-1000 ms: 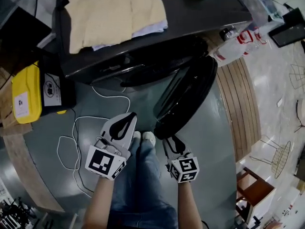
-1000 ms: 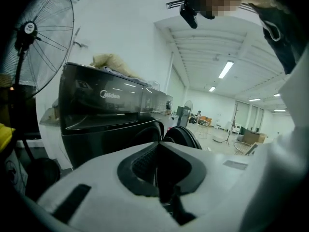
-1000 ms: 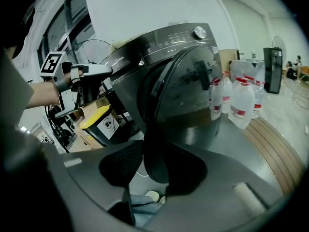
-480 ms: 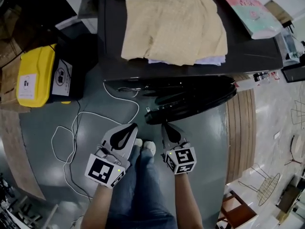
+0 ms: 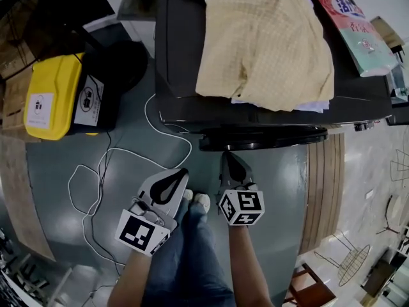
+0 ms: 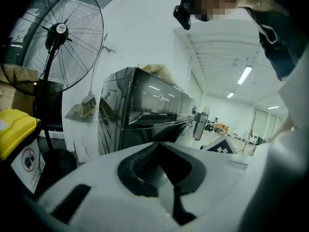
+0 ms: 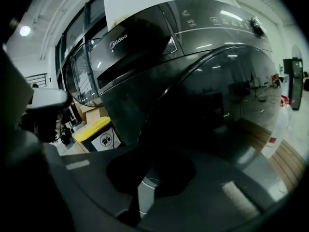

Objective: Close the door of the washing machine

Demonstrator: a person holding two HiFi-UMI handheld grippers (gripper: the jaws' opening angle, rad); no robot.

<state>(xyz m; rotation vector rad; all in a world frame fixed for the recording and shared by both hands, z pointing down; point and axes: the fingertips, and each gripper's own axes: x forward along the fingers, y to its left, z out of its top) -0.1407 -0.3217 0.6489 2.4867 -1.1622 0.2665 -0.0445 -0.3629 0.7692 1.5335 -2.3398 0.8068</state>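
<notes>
The dark washing machine (image 5: pixel 185 75) stands ahead of me, and its round black door (image 5: pixel 268 137) lies almost flat against its front. My right gripper (image 5: pixel 226 155) is shut on nothing, its tips right at the door's lower rim. In the right gripper view the glossy door (image 7: pixel 227 95) fills the picture beyond the closed tips (image 7: pixel 149 153). My left gripper (image 5: pixel 183 171) hangs shut and empty, lower left of the door and apart from it. The left gripper view shows the machine (image 6: pixel 140 110) past its joined tips (image 6: pixel 157 146).
Beige clothing (image 5: pixel 265 43) and a pink and green packet (image 5: pixel 358 24) lie on the machine's top. A yellow bin (image 5: pixel 45 94) and a fan's black base (image 5: pixel 124 62) stand at the left. White cable (image 5: pixel 108 165) loops over the grey floor. Wooden boards (image 5: pixel 323 190) run along the right.
The door has swung from wide open to nearly flat against the machine's front. My right gripper moved forward with it. The left gripper shifted a little forward.
</notes>
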